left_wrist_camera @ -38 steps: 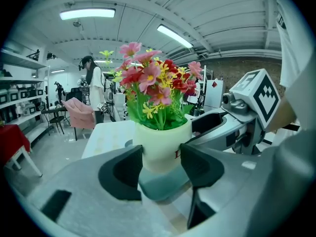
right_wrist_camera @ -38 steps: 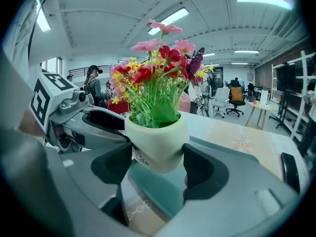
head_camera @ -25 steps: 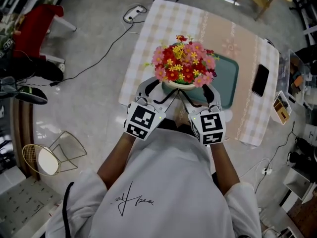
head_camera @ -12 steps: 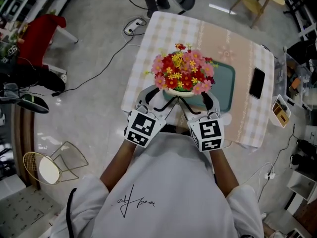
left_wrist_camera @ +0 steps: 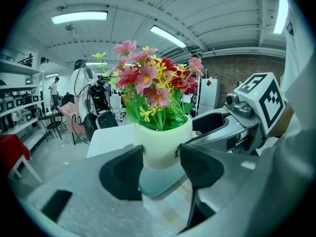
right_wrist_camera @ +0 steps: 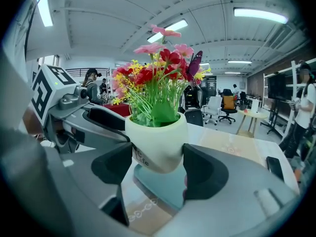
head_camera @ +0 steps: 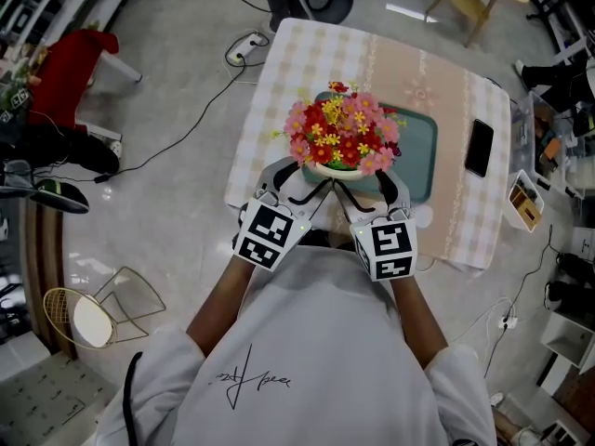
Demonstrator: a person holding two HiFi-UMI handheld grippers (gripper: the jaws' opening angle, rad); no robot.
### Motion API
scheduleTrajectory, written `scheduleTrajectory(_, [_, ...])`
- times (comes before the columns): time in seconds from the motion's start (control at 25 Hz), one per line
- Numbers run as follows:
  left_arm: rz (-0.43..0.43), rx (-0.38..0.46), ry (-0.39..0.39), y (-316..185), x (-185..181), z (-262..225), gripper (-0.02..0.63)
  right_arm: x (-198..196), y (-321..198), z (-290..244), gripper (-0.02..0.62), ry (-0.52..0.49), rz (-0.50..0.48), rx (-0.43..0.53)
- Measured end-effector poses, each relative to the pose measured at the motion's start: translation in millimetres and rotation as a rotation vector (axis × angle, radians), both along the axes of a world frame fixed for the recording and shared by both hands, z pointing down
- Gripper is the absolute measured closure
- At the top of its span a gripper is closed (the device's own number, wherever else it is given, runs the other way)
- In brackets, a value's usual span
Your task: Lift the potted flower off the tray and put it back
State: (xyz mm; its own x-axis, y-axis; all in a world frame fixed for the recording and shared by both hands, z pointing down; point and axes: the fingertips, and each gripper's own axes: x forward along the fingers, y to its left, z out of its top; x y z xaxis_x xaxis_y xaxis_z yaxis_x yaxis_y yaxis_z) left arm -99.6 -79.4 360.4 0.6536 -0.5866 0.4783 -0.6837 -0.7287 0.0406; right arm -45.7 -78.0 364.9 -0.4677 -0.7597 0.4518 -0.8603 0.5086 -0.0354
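**Pot held above the tray**

We hold the potted flower (head_camera: 342, 136) lifted clear of the teal tray (head_camera: 423, 147), above its left part. Our left hand-held gripper (left_wrist_camera: 162, 163) grips the white pot with jaws wide around it, and our right hand-held gripper (right_wrist_camera: 159, 163) grips it likewise. A phone (head_camera: 479, 147) lies on the surface (head_camera: 465, 221), right of the tray.

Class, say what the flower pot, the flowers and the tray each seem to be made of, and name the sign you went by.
Pot: probably glazed ceramic or smooth plastic; cream, with an even soft sheen.
Flowers: likely artificial, fabric or plastic; stiff, uniformly vivid petals.
Tray: seemingly plastic; flat matte teal, rounded corners.
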Motion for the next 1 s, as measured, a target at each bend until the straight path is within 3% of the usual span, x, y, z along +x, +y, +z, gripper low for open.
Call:
scheduleTrajectory(0.4, [0.0, -0.012, 0.014, 5, 5, 5, 0.37, 5, 5, 5, 0.264, 0.01, -0.001, -0.011])
scheduleTrajectory(1.0, [0.012, -0.003, -0.026, 5, 19, 13, 0.371, 19, 6, 14, 0.267, 0.013, 0.006, -0.025])
